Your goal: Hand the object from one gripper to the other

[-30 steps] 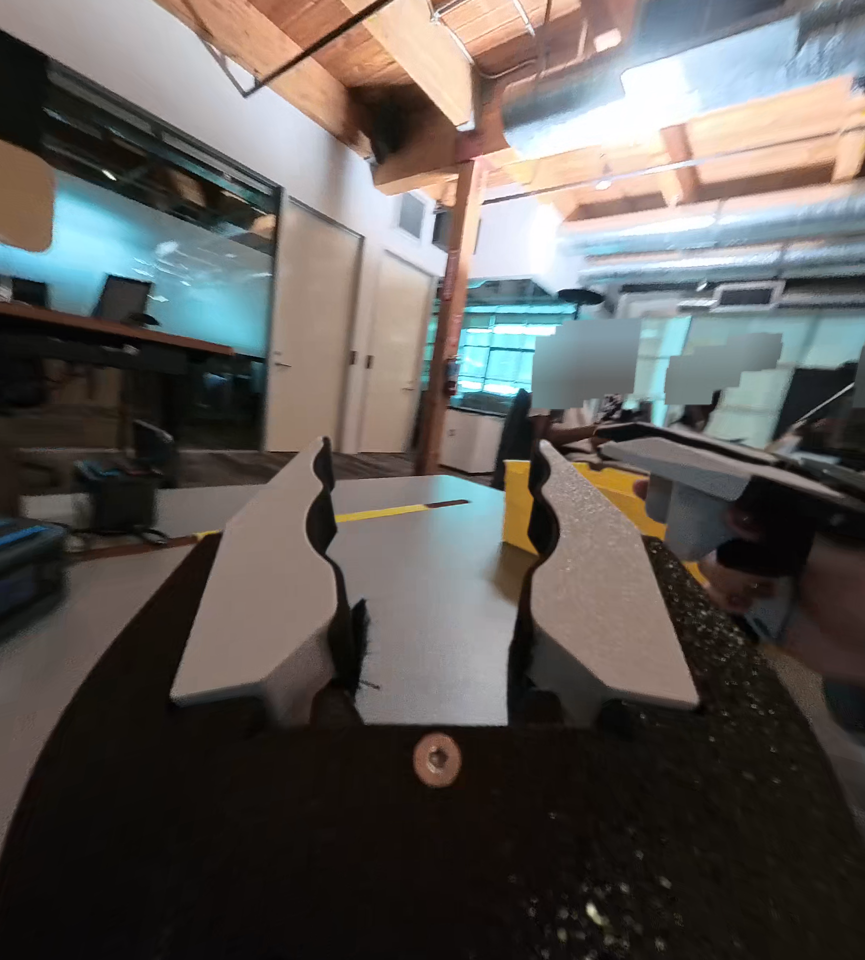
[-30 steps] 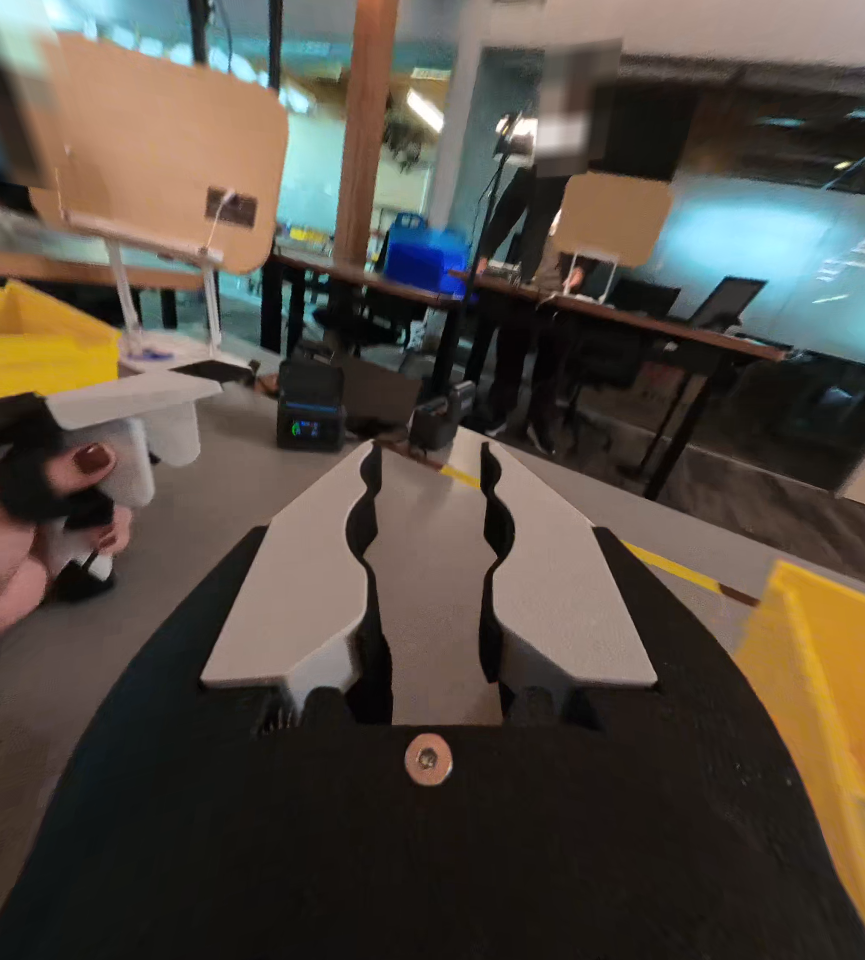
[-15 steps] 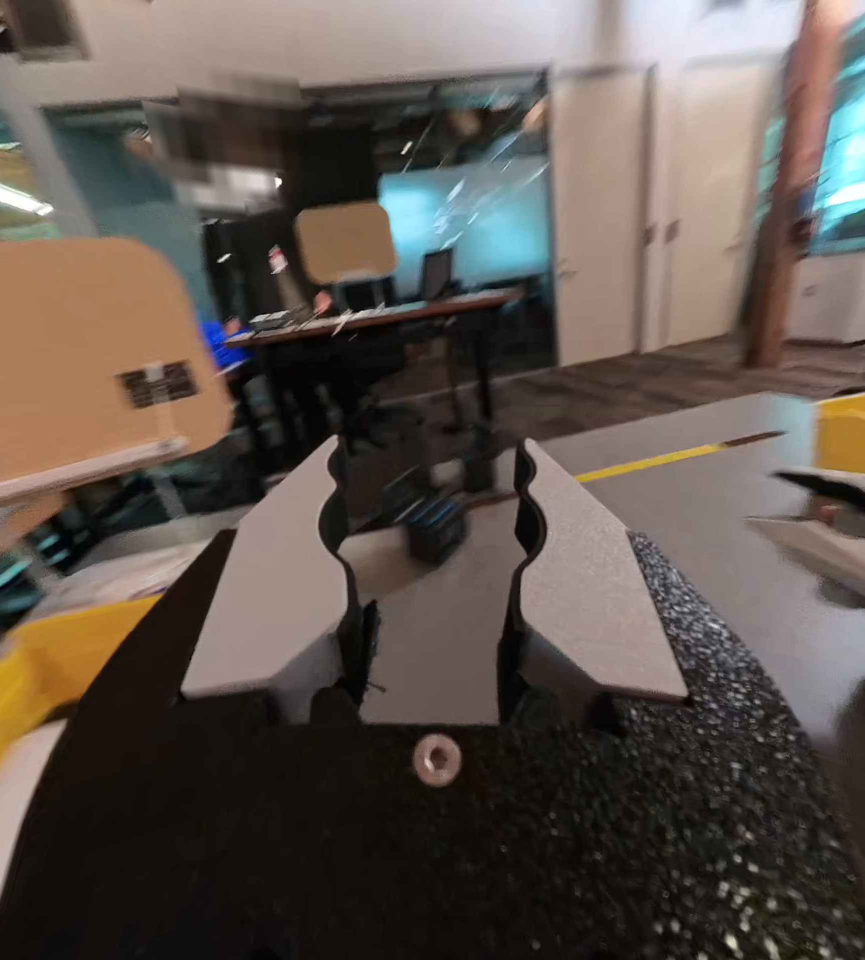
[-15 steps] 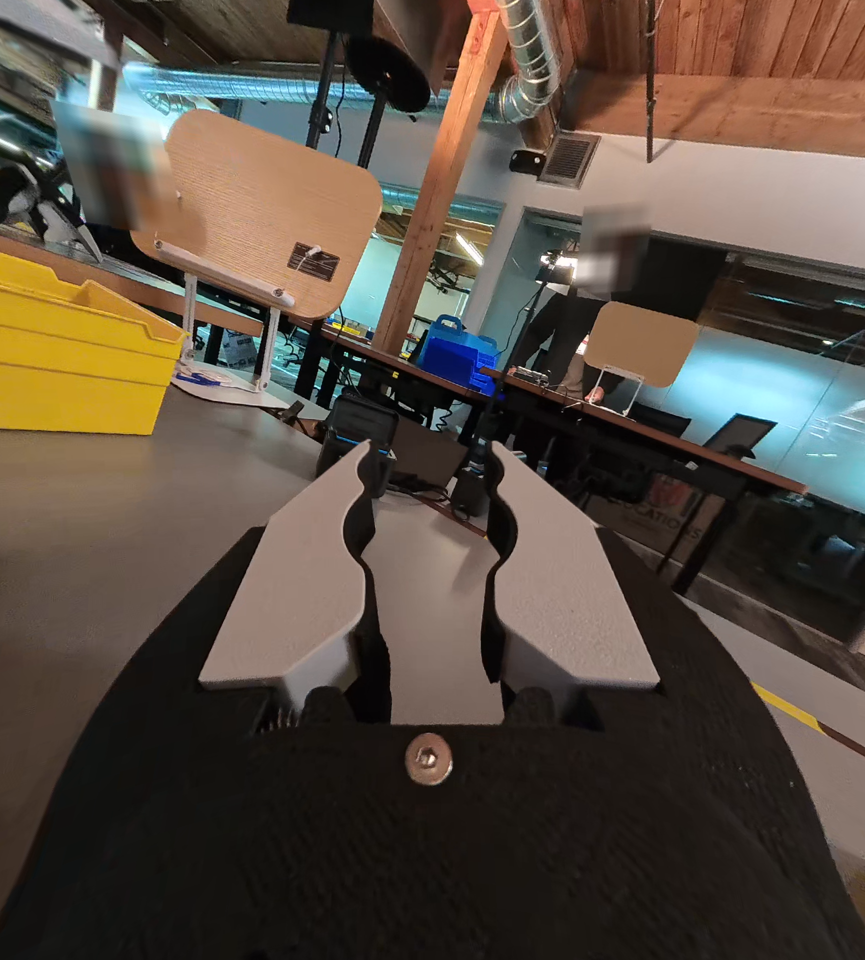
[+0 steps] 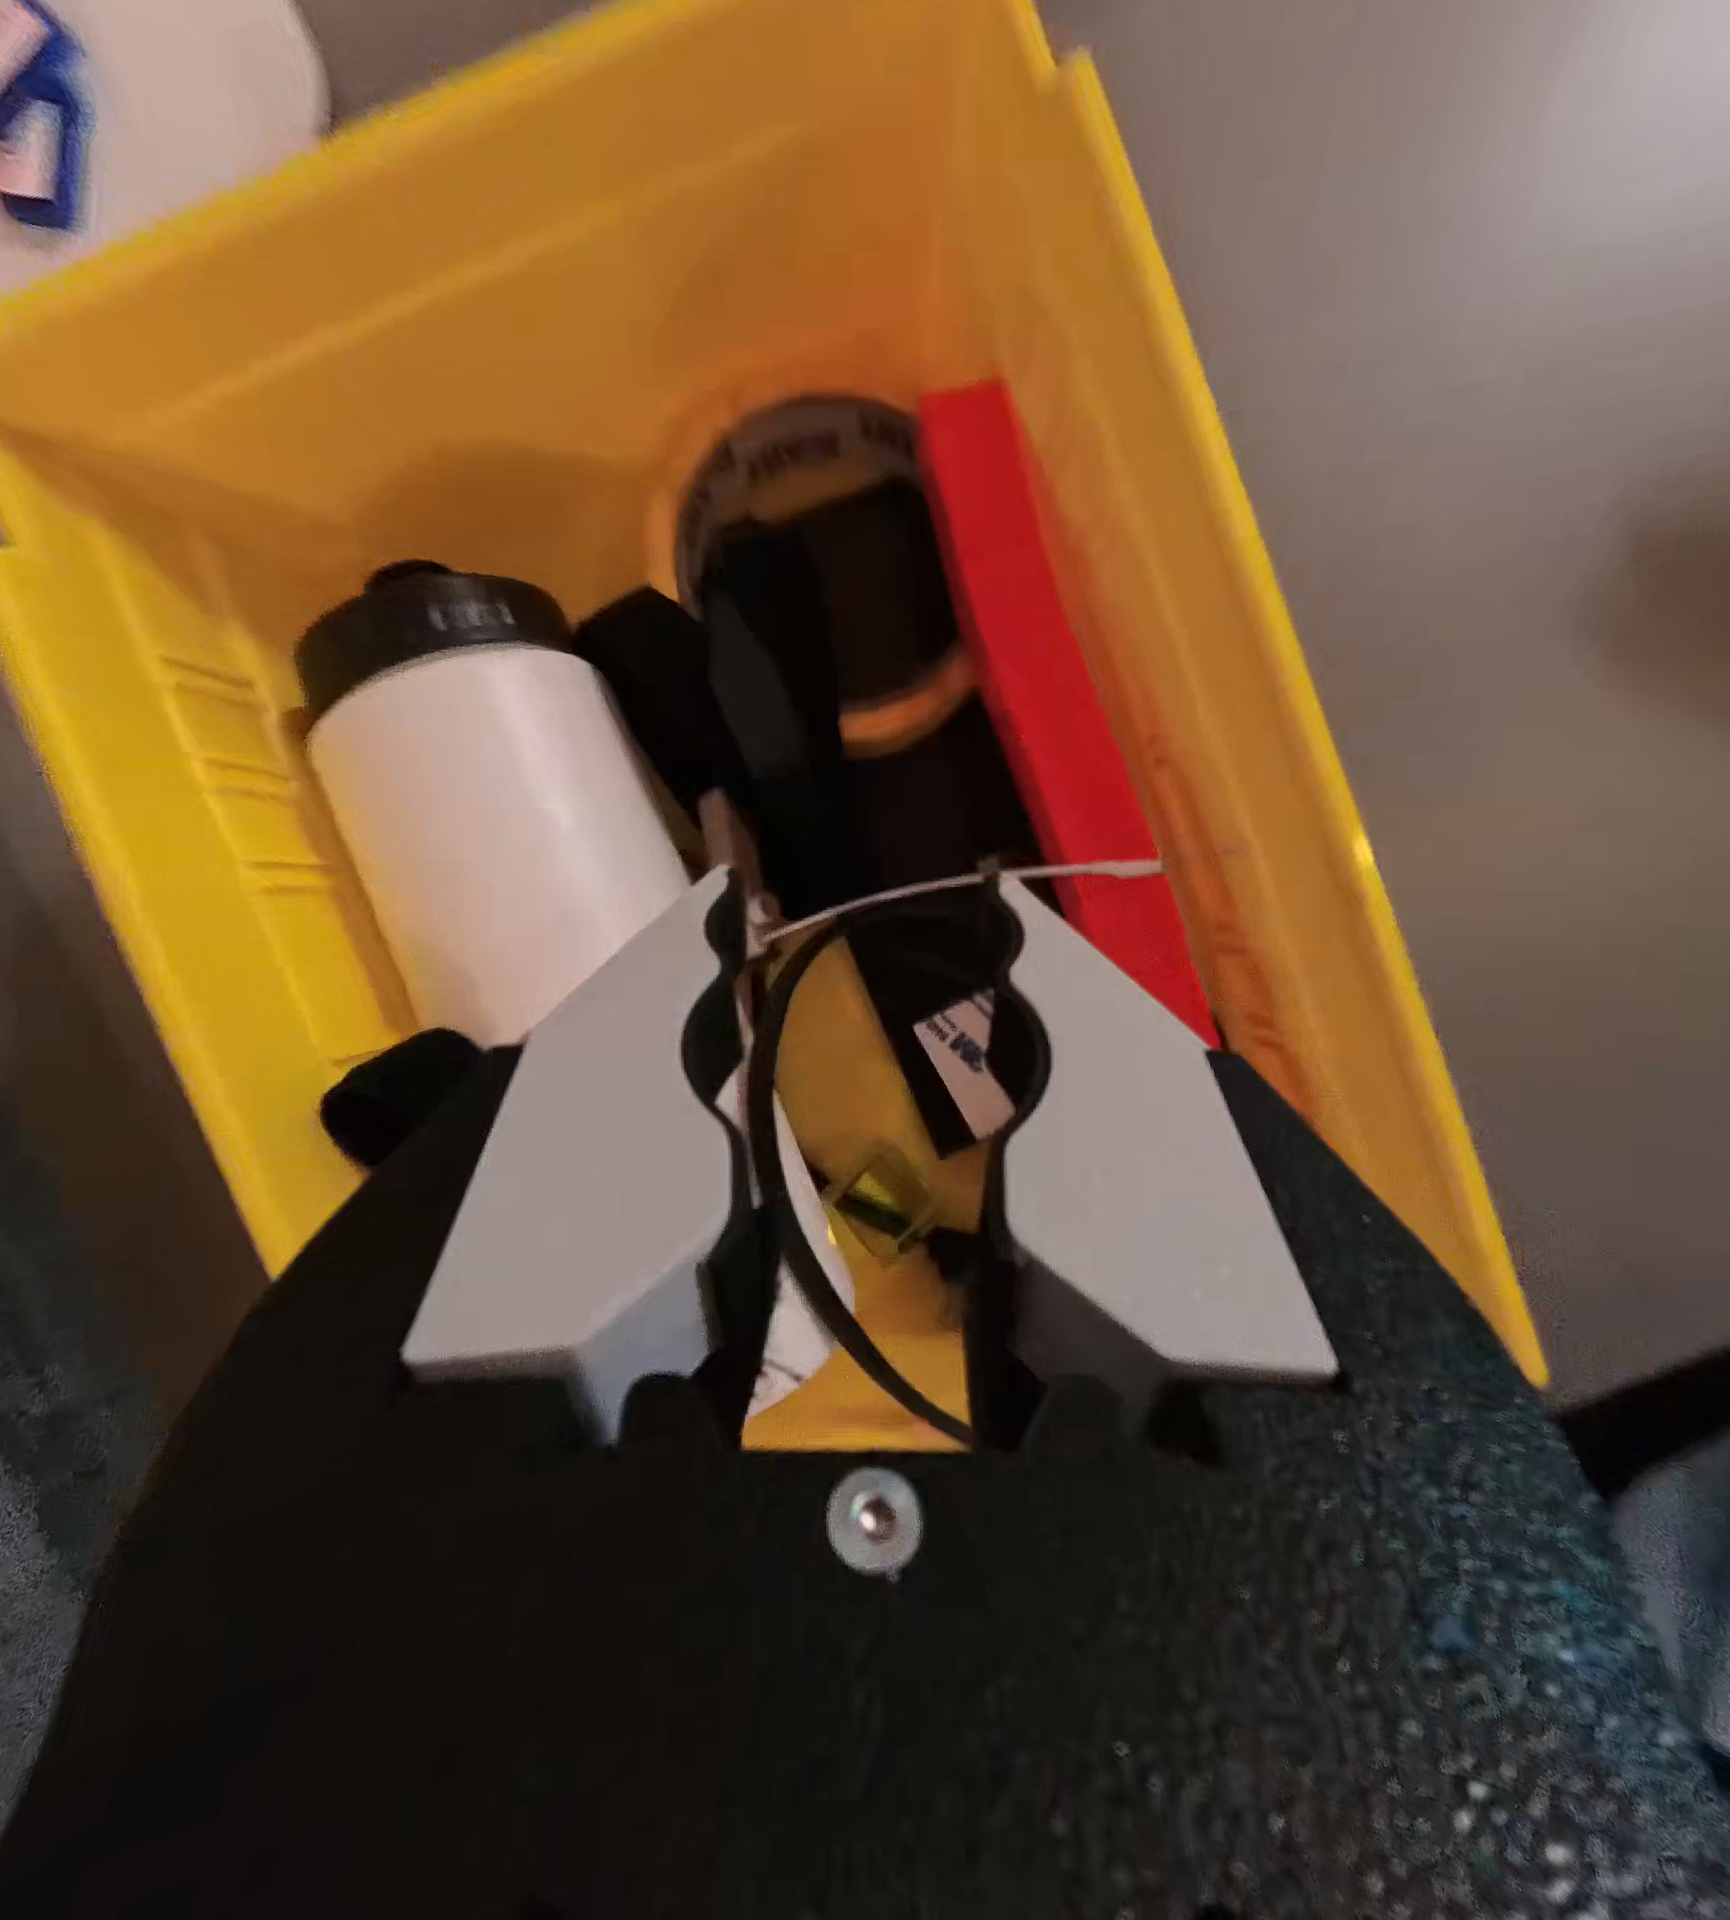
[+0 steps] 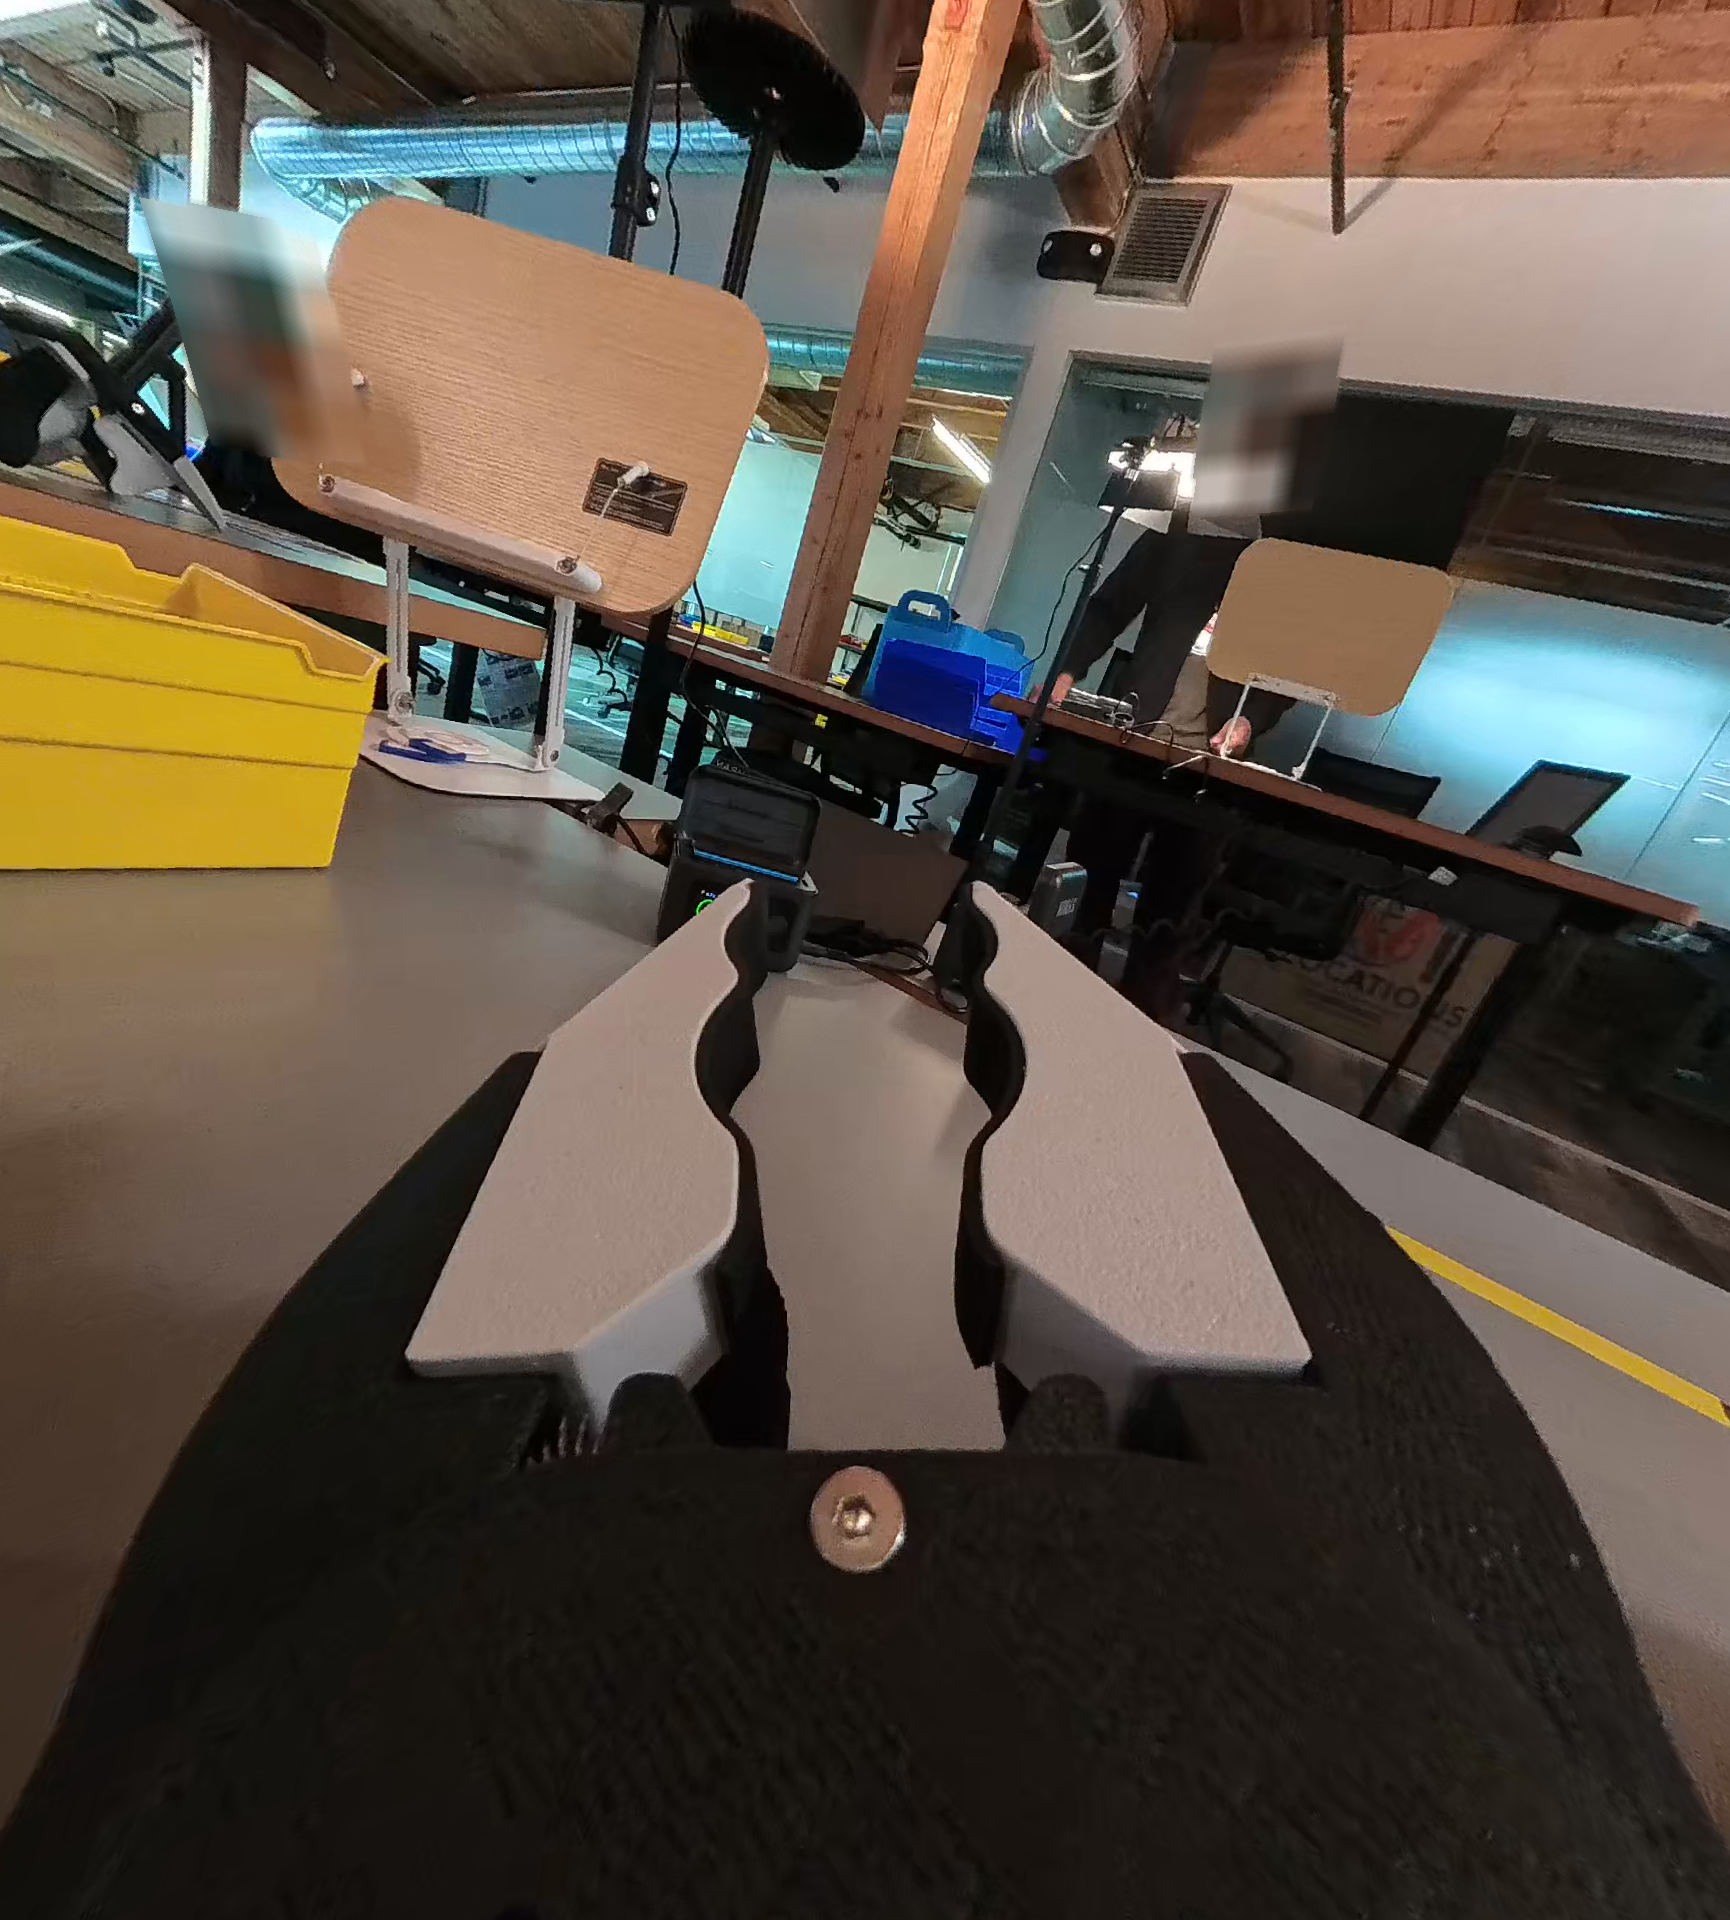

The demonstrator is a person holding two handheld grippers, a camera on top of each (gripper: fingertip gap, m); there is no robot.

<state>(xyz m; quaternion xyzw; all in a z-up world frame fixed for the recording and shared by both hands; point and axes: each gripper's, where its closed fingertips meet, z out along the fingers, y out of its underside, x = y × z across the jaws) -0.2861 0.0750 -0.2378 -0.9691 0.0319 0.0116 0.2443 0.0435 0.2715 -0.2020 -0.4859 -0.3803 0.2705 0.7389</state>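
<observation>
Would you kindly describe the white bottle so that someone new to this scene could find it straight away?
Look into the yellow bin beneath the left gripper. The white bottle lies on its side along the bin's left wall, its black cap pointing away from the gripper. It is the only white cylinder there; its neighbours are a tape roll and a flat red block.

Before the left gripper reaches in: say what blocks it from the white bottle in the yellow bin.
Nothing visible covers the bottle; it lies bare beside the open left gripper, against the bin's wall.
</observation>
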